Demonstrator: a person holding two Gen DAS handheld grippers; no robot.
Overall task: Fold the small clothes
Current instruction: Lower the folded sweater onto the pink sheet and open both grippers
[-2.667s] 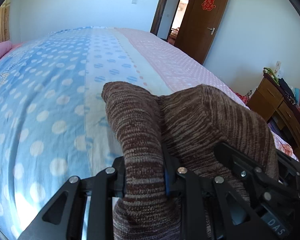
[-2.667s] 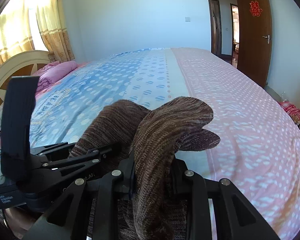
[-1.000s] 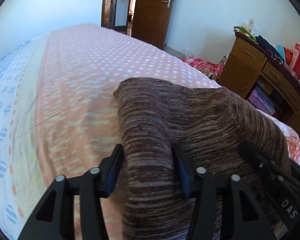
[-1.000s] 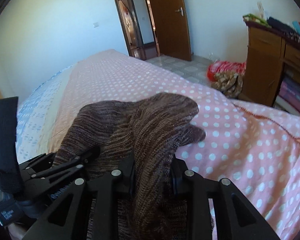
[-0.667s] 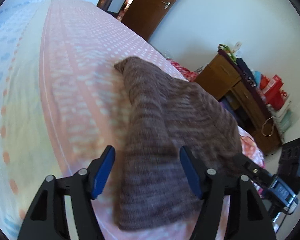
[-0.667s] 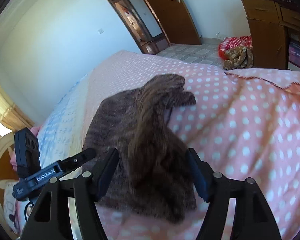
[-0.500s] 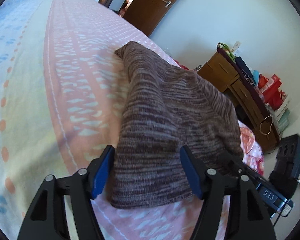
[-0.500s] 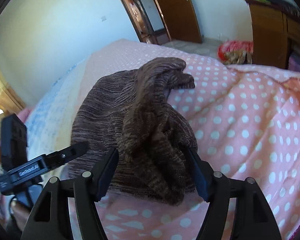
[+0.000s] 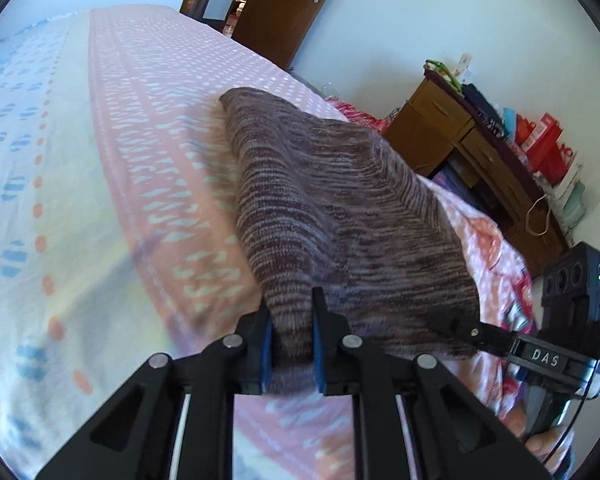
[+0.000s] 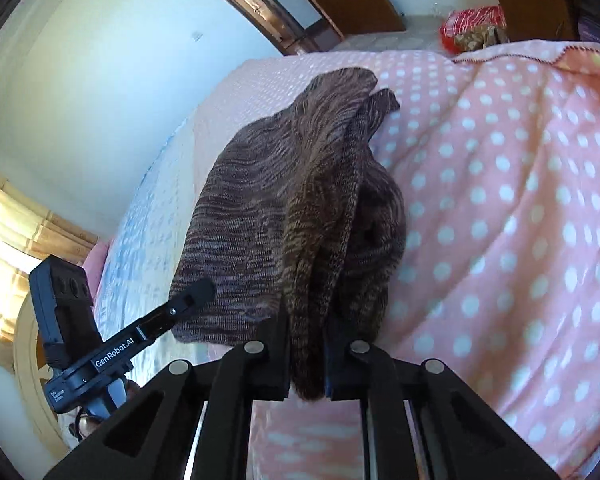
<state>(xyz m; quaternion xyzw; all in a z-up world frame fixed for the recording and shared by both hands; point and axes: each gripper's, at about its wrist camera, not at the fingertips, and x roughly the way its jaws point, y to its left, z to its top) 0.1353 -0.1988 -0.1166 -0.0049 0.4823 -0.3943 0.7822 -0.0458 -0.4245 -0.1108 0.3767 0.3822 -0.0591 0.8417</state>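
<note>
One folded brown marled knit [image 9: 332, 200]

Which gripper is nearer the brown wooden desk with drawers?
Right. The right gripper pinches the brown knitted garment's end on the desk's side; the left gripper pinches the end away from it. Both jaws have just been closing on the fabric.

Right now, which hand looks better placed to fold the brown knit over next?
Probably the left gripper: it pinches a flat corner of the brown knit. The right gripper clamps a bunched ridge.
</note>
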